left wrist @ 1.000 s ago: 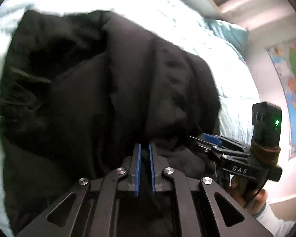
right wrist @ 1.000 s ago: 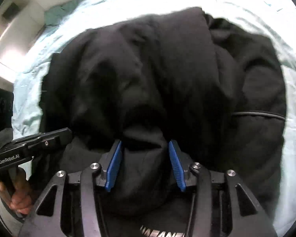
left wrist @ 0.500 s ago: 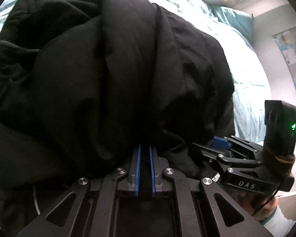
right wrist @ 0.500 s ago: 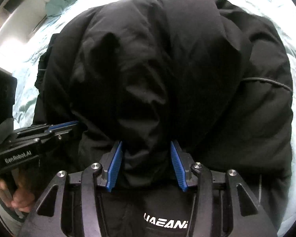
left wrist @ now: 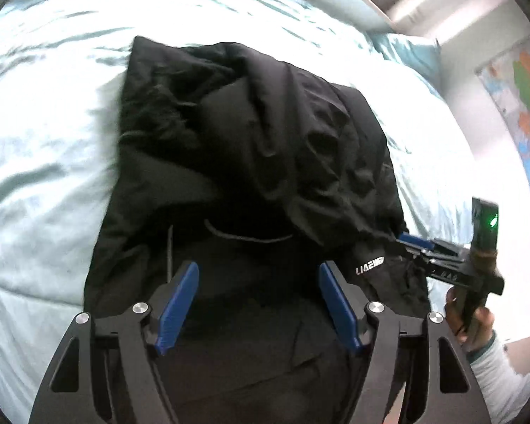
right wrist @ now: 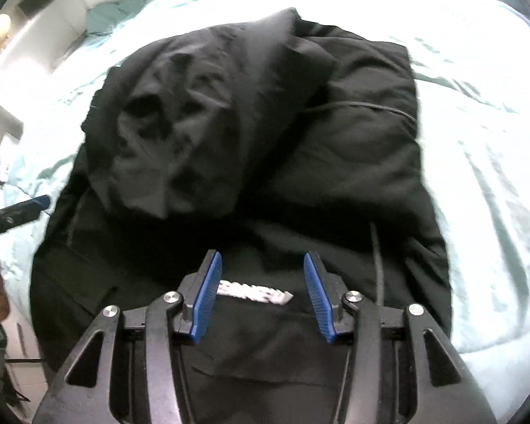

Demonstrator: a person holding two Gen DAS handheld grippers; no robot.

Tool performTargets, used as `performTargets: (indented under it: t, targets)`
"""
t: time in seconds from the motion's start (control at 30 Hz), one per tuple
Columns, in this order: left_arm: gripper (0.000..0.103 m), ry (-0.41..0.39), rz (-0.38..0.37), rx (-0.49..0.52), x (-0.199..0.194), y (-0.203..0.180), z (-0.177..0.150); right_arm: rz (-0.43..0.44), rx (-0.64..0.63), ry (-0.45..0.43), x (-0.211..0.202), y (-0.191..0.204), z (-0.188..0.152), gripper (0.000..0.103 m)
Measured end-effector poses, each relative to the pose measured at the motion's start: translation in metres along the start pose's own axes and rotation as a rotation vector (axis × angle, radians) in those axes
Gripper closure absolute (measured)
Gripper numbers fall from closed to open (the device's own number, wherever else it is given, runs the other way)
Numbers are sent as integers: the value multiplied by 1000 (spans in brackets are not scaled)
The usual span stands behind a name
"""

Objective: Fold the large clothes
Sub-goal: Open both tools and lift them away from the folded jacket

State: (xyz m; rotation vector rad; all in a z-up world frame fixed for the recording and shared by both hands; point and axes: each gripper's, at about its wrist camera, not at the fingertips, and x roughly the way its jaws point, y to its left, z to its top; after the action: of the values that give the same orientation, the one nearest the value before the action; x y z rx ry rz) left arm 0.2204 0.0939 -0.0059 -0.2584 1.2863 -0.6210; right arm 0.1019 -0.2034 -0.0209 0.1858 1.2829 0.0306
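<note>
A large black padded jacket (left wrist: 258, 162) lies bunched on the pale bed; it also shows in the right wrist view (right wrist: 265, 134). Its upper part is folded over onto the lower part, which carries a white logo (right wrist: 254, 291). My left gripper (left wrist: 258, 296) is open and empty above the jacket's near edge. My right gripper (right wrist: 261, 289) is open and empty over the logo. The right gripper also shows at the jacket's right edge in the left wrist view (left wrist: 420, 243), and the left gripper's tip shows at the left edge of the right wrist view (right wrist: 24, 208).
The pale blue bedsheet (left wrist: 46, 148) surrounds the jacket on all sides. A pillow (left wrist: 406, 49) lies at the far end of the bed. A coloured map (left wrist: 526, 106) hangs on the wall to the right. White furniture (right wrist: 3, 113) stands left of the bed.
Both grippers let go of the jacket's folded-over part and opened. They pulled back towards me, and the fold now rests on the jacket's lower part.
</note>
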Motion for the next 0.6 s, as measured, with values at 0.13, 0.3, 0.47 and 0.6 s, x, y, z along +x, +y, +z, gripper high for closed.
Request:
performTargets:
  t: [0.13, 0.3, 0.47, 0.6]
  targets:
    - [31, -44, 39, -12, 4, 14, -4, -38, 31, -16, -1, -15, -10, 52]
    - [31, -136, 109, 24, 10, 18, -15, -87, 30, -73, 2, -24, -23, 51]
    - [31, -209, 140, 159, 8, 11, -40, -127, 29, -117, 8, -25, -36, 51]
    - [31, -284, 188, 215, -9, 10, -76, -61, 100, -173, -7, -38, -57, 51]
